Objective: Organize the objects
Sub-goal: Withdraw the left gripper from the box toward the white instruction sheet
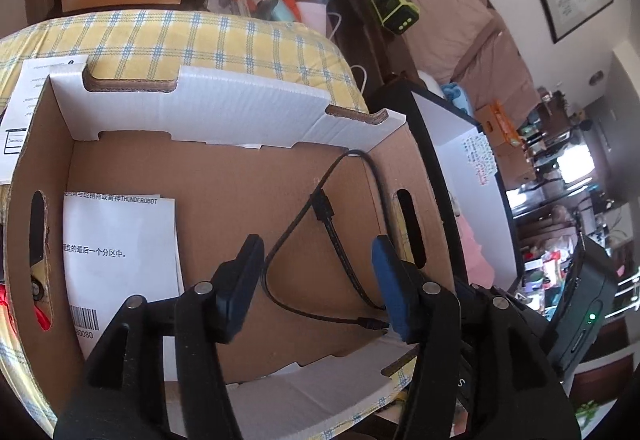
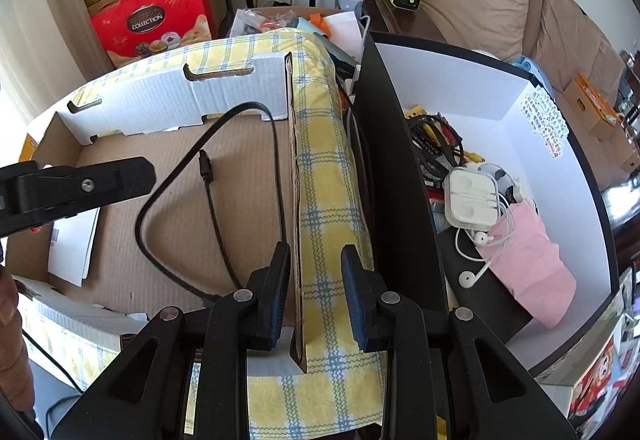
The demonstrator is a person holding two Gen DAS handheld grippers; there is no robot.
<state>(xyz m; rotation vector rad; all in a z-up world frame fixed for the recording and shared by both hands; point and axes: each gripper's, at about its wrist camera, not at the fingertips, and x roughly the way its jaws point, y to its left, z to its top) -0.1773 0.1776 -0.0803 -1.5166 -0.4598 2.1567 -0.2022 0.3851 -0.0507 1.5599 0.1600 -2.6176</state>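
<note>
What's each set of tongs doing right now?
Left tongs: open over the black cable, gripping nothing.
Right tongs: open, straddling the cardboard box wall, not pinching it.

Black cable in cardboard box

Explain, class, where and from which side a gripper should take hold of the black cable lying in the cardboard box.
Grip the black cable on its straight run just below the plug, coming from above with the fingers straddling it. It lies flat on the cardboard box floor, so only the top is reachable, and that stretch probably slips less than the loop.
</note>
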